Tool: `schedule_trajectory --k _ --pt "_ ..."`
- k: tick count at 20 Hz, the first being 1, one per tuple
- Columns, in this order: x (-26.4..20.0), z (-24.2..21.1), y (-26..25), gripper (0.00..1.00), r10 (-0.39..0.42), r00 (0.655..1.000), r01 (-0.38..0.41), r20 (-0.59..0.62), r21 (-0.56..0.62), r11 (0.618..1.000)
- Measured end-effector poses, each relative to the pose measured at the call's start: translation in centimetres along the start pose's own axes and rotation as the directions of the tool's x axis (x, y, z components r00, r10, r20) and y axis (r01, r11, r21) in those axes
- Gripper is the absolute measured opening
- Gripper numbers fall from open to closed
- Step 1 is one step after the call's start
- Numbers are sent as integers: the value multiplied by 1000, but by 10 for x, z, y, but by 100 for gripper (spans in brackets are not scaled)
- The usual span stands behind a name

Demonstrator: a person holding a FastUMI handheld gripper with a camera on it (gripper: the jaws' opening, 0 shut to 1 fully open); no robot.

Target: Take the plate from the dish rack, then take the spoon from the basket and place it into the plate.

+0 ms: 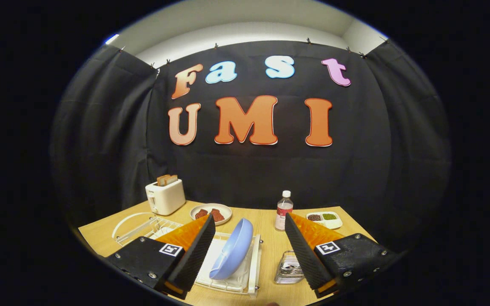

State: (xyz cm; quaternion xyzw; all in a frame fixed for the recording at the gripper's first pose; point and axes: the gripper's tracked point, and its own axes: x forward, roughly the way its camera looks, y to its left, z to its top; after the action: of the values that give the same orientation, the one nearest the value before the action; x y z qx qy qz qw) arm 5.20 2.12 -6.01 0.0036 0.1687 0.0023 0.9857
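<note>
My tool (249, 250) is spread wide, both fingers (194, 250) gripping nothing, hovering over the desk (266, 229). Between the fingers, closer to my left one, the blue plate (233, 250) stands tilted on edge in the white dish rack (245, 282), and I'm not touching it. Just inside my right finger sits the small clear basket (289, 267) on the desk, something dark in it; I can't make out the spoon. Beyond the fingers there's a bottle (284, 210) with a white cap, and to its right a white tray (325, 219) with dark and green bits. Over to the left is a plate of brown pieces (211, 212), then a white toaster (165, 196) with bread sticking up.
</note>
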Motion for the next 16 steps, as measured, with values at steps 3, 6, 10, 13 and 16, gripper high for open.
schedule_trajectory --k 3,6,10,13,16 --pt "16 -18 -3 98 -14 991 15 -131 5 1000" --pt "29 -33 6 96 5 968 3 -250 32 999" --pt "50 -50 10 94 -10 933 9 -360 -5 1000" --pt "61 -68 19 90 12 899 -1 -437 25 1000" --pt "76 -88 16 86 -12 865 37 -502 39 999"
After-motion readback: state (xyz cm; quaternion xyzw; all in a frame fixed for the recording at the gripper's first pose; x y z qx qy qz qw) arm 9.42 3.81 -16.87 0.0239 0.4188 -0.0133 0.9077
